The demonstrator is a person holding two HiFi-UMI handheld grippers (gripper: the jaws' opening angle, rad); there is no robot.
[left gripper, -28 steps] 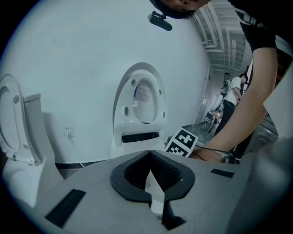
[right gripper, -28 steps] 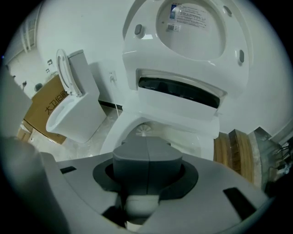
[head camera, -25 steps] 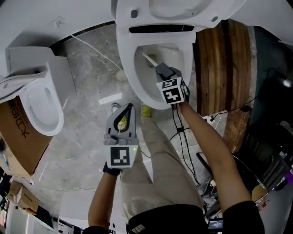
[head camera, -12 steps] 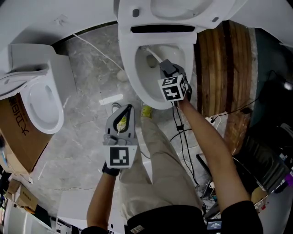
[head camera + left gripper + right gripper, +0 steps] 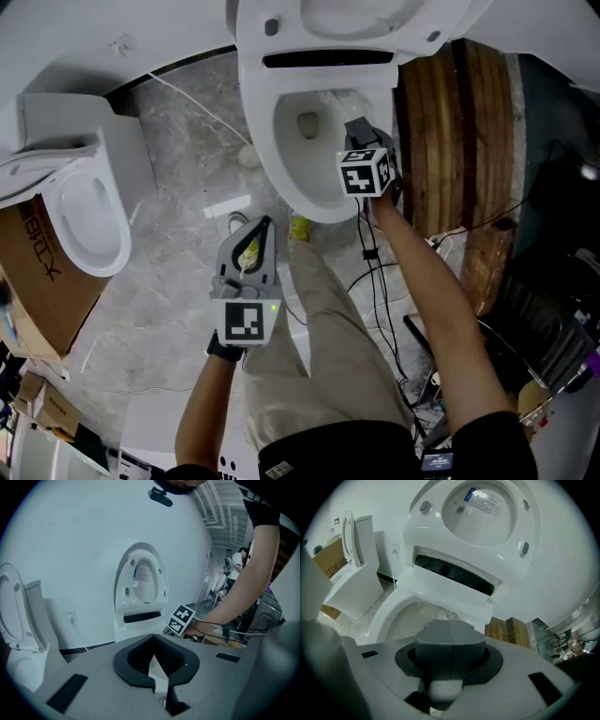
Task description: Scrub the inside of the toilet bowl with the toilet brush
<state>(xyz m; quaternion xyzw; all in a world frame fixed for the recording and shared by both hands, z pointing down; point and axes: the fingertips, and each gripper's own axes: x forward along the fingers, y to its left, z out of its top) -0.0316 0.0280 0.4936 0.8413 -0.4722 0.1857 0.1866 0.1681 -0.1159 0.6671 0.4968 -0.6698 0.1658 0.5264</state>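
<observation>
The white toilet bowl [image 5: 281, 178] stands open at the top of the head view, its lid [image 5: 487, 513] raised. My right gripper [image 5: 357, 128] hangs over the bowl's right side, shut on the white handle of the toilet brush. In the right gripper view the jaws [image 5: 450, 632] are pressed together, and the bristled brush head [image 5: 446, 615] shows just beyond them, low against the bowl's back wall. In the head view the gripper hides the brush. My left gripper [image 5: 265, 223] is held over the floor in front of the bowl, jaws [image 5: 153, 639] together with nothing in them.
A second white toilet [image 5: 84, 216] with its lid up stands at the left beside a cardboard box [image 5: 28, 253]. A wooden panel [image 5: 459, 141] runs along the bowl's right side. Cables [image 5: 375, 272] trail over the marble floor, and a small yellow object [image 5: 298, 227] lies by the bowl's foot.
My right gripper has swept rightward across the bowl with the brush, from the middle to the right side. The handle no longer shows in the head view. The left gripper has stayed put.
</observation>
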